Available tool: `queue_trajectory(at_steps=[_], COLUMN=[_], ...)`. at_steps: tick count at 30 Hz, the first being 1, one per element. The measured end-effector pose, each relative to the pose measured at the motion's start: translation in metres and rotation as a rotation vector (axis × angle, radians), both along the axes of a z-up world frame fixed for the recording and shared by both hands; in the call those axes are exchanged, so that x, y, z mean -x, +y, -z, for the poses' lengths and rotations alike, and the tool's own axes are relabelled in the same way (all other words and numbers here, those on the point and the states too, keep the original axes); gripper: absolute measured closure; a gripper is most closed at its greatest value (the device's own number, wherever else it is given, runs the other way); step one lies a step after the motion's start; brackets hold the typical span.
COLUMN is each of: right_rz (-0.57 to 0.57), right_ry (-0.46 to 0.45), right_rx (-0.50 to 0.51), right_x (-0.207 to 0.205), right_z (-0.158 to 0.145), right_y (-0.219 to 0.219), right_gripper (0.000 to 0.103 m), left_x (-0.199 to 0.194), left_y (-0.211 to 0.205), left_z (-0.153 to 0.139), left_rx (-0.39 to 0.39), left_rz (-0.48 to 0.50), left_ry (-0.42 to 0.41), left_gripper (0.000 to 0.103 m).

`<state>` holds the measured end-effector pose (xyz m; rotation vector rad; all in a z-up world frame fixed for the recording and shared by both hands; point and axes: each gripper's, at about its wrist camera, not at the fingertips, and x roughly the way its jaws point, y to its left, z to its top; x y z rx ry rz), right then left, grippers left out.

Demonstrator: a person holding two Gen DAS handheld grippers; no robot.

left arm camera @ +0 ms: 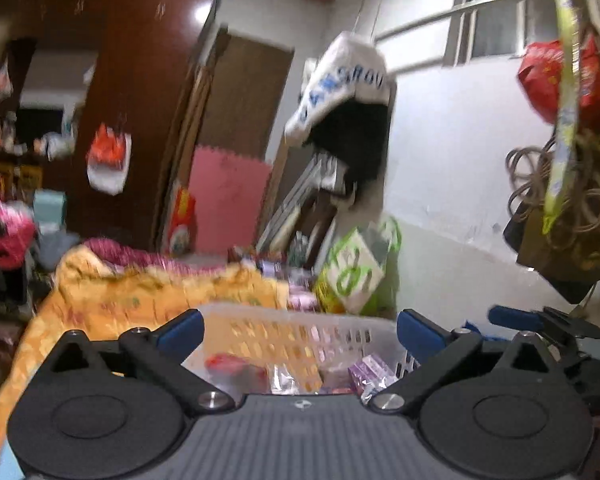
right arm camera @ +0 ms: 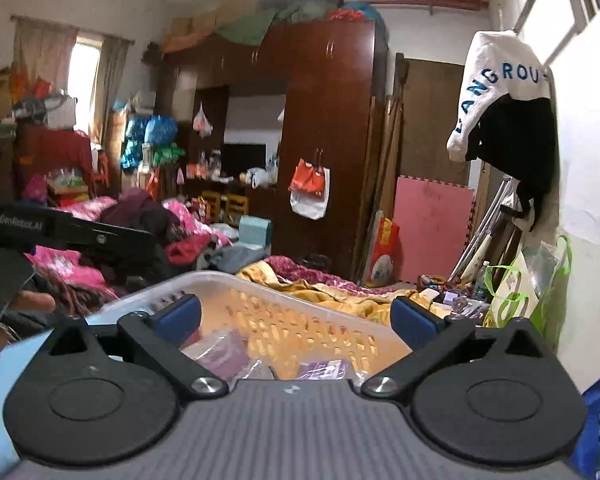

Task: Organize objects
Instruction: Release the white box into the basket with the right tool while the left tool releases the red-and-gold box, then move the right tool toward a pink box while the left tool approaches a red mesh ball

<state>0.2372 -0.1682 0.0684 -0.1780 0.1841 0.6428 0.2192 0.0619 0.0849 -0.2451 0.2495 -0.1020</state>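
A white slotted plastic basket (left arm camera: 300,322) sits on the bed in front of both grippers; it also shows in the right wrist view (right arm camera: 260,286). It holds several small packets: a red one (left arm camera: 236,364), a purple box (left arm camera: 370,370) and purple packets (right arm camera: 224,354). My left gripper (left arm camera: 298,330) is open and empty above the basket's near side. My right gripper (right arm camera: 296,318) is open and empty above the basket too. The right gripper's blue finger (left arm camera: 512,318) shows to the right in the left wrist view; the left gripper's body (right arm camera: 40,228) shows at left in the right wrist view.
An orange-yellow quilt (left arm camera: 140,296) covers the bed behind the basket. A green-and-white bag (left arm camera: 356,272) stands against the white wall at right. A dark wood wardrobe (right arm camera: 324,140) and a pink foam mat (right arm camera: 432,228) stand behind. Bags and cords (left arm camera: 560,184) hang at far right.
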Motion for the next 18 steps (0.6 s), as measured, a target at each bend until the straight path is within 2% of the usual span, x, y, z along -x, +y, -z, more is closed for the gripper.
queue_trajectory(at_steps=[3,7,9,11,15,18], right_rz=[0.024,0.089,0.084,0.064,0.068,0.078], right_ry=[-0.003,0.062,0.072,0.137,0.26,0.31], right_rx=[-0.03,0.032,0.041,0.029,0.008,0.013], right_x=[0.023,0.045,0.049,0.048,0.032,0.02], right_z=[-0.005,0.001,0.008,0.024,0.065,0.092], right_y=[-0.013,-0.02,-0.023,-0.026,-0.02,-0.011], right_gripper=[0.0,0.0,0.0,0.0,0.0,0.0], left_x=[0.026,0.059,0.072,0.079,0.067,0.055], left_y=[-0.008,-0.011,-0.012,-0.013,-0.013,-0.012], left_z=[0.005,0.028,0.043,0.06,0.09,0.107], left_rx=[-0.105,-0.204,-0.221,-0.223,-0.185,-0.205], left_rz=[0.014,-0.011,-0.006,-0.008,-0.003,-0.005], left_ry=[0.03,0.067,0.098,0.121,0.215,0.285], left_gripper=[0.0,0.0,0.0,0.0,0.004,0.009])
